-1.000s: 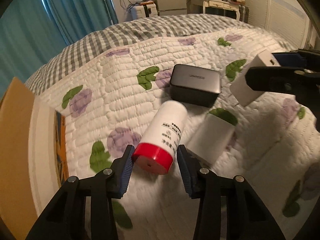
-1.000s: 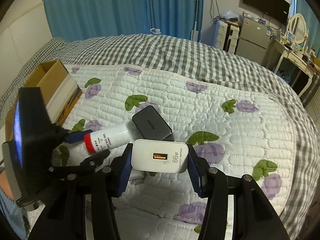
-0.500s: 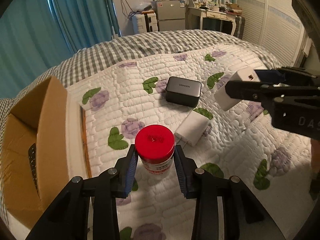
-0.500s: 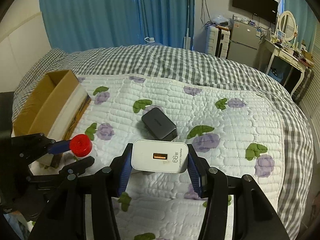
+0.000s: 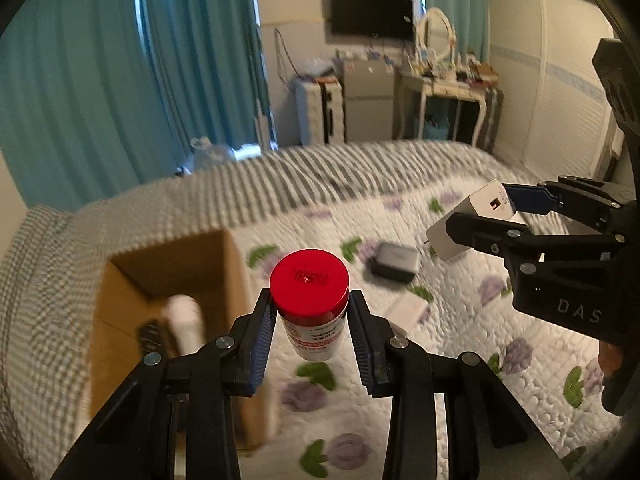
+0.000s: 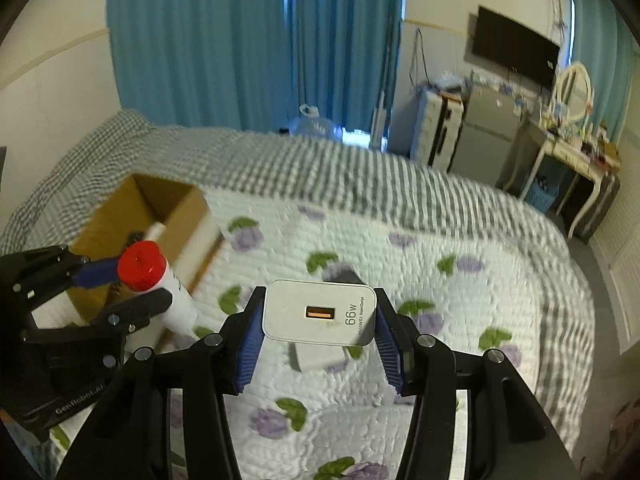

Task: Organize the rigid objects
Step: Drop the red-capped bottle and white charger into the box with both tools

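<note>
Teal curtains (image 5: pixel 132 80) hung beyond the quilted bed (image 5: pixel 460 340). Above it, the left tool (image 5: pixel 310 320) was clamped on a red-capped bottle (image 5: pixel 309 284) beside the cardboard box (image 5: pixel 132 320) (already holding items); the right tool (image 6: pixel 319 340) gripped a white charger (image 6: pixel 320 312), while a dark charger (image 5: pixel 394 267) lay on the quilt.

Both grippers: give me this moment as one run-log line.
left gripper: shut on red-capped bottle | right gripper: shut on white charger | cardboard box: open, holds items
</note>
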